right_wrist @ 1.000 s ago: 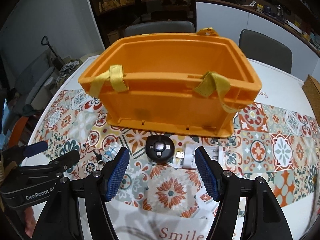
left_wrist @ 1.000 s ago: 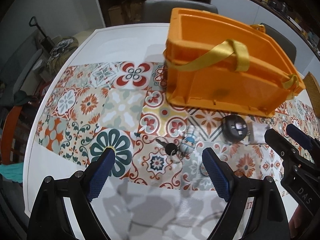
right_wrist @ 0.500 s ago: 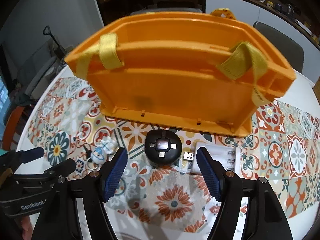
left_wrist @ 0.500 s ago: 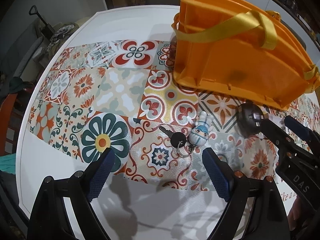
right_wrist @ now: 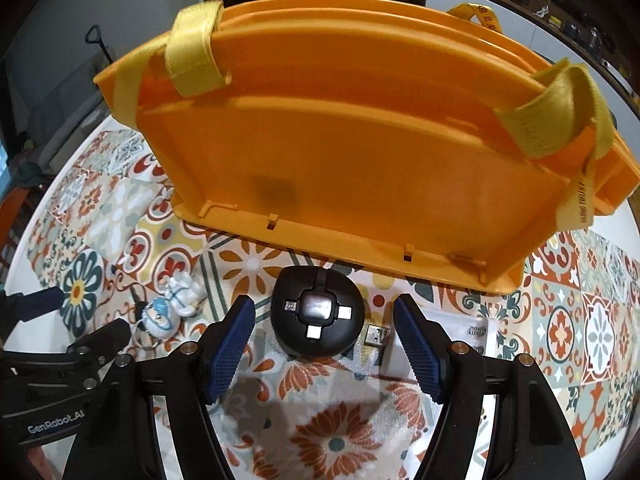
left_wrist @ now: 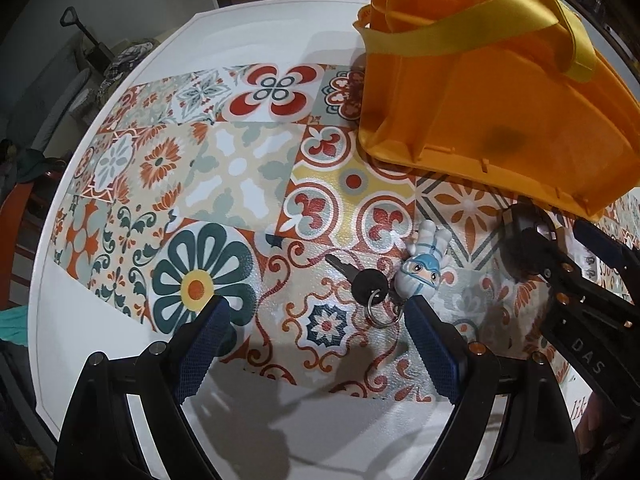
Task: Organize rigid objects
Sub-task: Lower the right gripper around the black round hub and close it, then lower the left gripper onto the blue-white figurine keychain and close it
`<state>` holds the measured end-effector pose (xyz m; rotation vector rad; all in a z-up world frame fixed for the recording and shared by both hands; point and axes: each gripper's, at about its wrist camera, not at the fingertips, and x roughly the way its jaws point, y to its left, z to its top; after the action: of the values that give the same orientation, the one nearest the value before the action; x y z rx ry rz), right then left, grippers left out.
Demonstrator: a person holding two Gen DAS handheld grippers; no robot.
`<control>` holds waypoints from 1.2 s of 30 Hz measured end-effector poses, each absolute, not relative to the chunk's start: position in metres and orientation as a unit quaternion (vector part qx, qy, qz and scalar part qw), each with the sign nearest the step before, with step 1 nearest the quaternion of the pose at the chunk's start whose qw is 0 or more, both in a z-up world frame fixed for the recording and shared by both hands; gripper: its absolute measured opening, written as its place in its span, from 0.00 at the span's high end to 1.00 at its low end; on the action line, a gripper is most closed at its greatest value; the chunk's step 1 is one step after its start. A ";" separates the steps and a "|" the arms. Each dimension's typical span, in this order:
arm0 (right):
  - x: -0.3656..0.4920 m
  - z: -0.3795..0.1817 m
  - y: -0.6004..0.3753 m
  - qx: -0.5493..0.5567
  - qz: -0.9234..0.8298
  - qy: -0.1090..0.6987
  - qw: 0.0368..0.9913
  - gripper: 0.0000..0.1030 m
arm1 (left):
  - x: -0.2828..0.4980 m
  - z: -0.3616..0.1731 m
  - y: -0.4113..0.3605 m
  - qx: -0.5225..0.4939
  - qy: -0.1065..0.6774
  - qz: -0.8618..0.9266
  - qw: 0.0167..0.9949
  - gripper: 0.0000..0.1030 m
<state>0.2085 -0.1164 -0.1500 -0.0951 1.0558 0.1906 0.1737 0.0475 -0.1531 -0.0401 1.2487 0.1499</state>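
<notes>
Both tongs, left (left_wrist: 316, 320) and right (right_wrist: 325, 316), moved closer, gaping; right straddles the black puck (right_wrist: 317, 317) near the bin (right_wrist: 340, 152) edge.

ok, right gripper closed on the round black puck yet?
No, the right gripper is open, its blue pads standing clear on either side of the round black puck, which sits on the patterned mat.

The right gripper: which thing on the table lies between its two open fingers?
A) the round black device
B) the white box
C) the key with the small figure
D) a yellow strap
A: in the right wrist view the right gripper is open, with the round black device lying between its fingers.
</notes>
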 end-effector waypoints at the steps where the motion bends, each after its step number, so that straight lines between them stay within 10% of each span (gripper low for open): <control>1: 0.209 -0.151 -0.116 -0.047 0.090 0.503 0.858 0.31 | 0.174 -0.154 0.047 -0.018 0.585 0.071 0.808 0.13; 36: 0.202 -0.147 -0.112 -0.042 0.083 0.496 0.863 0.45 | 0.167 -0.149 0.045 -0.028 0.569 0.010 0.822 0.13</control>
<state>0.2020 -0.1118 -0.1472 -0.0880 1.0409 0.1734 0.1672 0.0451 -0.1486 -0.0597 1.2116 0.0202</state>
